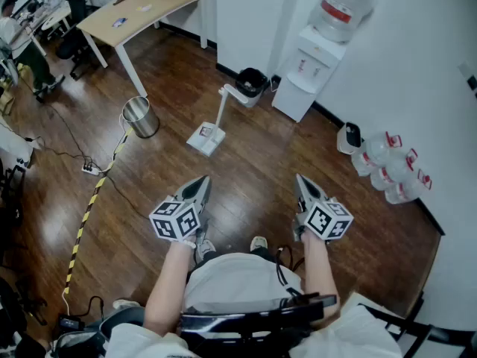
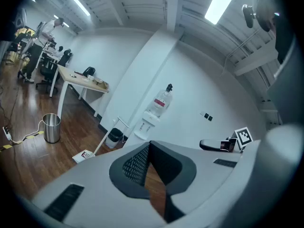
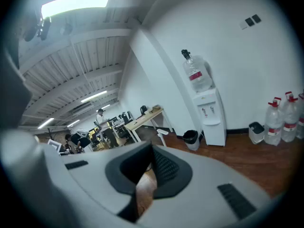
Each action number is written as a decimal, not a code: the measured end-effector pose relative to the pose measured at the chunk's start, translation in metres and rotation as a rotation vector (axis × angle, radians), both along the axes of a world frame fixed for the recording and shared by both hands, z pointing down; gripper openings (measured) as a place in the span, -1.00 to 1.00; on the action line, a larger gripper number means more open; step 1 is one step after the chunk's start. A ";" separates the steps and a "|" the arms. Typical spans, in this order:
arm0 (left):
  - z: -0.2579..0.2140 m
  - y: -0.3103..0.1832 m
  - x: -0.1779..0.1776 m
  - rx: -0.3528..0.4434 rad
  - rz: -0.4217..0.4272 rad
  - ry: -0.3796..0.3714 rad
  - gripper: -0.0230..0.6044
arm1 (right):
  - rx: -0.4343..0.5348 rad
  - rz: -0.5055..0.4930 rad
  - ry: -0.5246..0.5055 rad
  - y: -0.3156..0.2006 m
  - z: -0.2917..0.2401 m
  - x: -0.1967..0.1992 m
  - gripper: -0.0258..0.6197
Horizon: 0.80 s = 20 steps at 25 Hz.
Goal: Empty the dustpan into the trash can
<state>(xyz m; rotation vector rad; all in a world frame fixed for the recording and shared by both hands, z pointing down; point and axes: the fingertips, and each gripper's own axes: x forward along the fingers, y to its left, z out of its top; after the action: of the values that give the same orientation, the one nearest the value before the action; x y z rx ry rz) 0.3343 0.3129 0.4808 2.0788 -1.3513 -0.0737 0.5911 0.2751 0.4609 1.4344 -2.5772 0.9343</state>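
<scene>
Holding both tools low in front of us, we see the left gripper [image 1: 203,182] with its jaws closed tip to tip and nothing between them; its own view shows only bare floor through the slit below the pads. The right gripper [image 1: 302,182] is the same, jaws pressed together and empty. Each carries a cube of black-and-white square markers, which bear patterns and no letters.

At 12 o'clock from the left gripper, well apart from it, the dustpan [image 1: 206,137] stands on the wooden floor [image 1: 246,170], white, its long handle rising toward 1 o'clock. A small label lies inside its pan, too small to read.

Just beyond the handle's top, at 12 o'clock, a black bin [image 1: 251,85] with a dark liner sits against the wall. At 10 o'clock from the dustpan stands a steel can [image 1: 140,117]. We cannot tell which of the two is the trash can meant.

At 12 o'clock from the right gripper is a white water dispenser [image 1: 307,77] carrying a large bottle [image 1: 341,7] with a red label whose print we cannot read. At 2 o'clock, several water jugs [image 1: 391,166] with red caps and tags stand along the wall.

Yellow-and-black tape [image 1: 88,209] runs over the floor at 9 o'clock, and a pale desk [image 1: 138,10] stands at 11 o'clock.
</scene>
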 end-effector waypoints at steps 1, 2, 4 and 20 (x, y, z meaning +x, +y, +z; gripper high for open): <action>0.000 0.000 -0.001 0.000 -0.002 0.002 -0.94 | 0.013 -0.007 -0.019 0.000 -0.002 -0.002 -0.86; 0.000 -0.001 -0.003 0.001 -0.004 0.005 -0.94 | 0.025 -0.013 -0.036 -0.001 -0.004 -0.004 -0.86; 0.000 -0.001 -0.006 0.001 -0.006 0.009 -0.94 | 0.041 -0.024 -0.052 0.000 -0.006 -0.010 -0.86; 0.006 0.010 -0.069 0.003 0.081 -0.003 -0.94 | 0.108 -0.009 0.028 -0.008 0.005 -0.103 -0.63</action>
<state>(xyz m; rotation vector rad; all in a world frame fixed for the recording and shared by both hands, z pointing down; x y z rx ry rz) 0.2653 0.3230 0.4873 2.1344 -1.2672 -0.0383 0.4877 0.2670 0.4657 1.4492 -2.6486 0.7788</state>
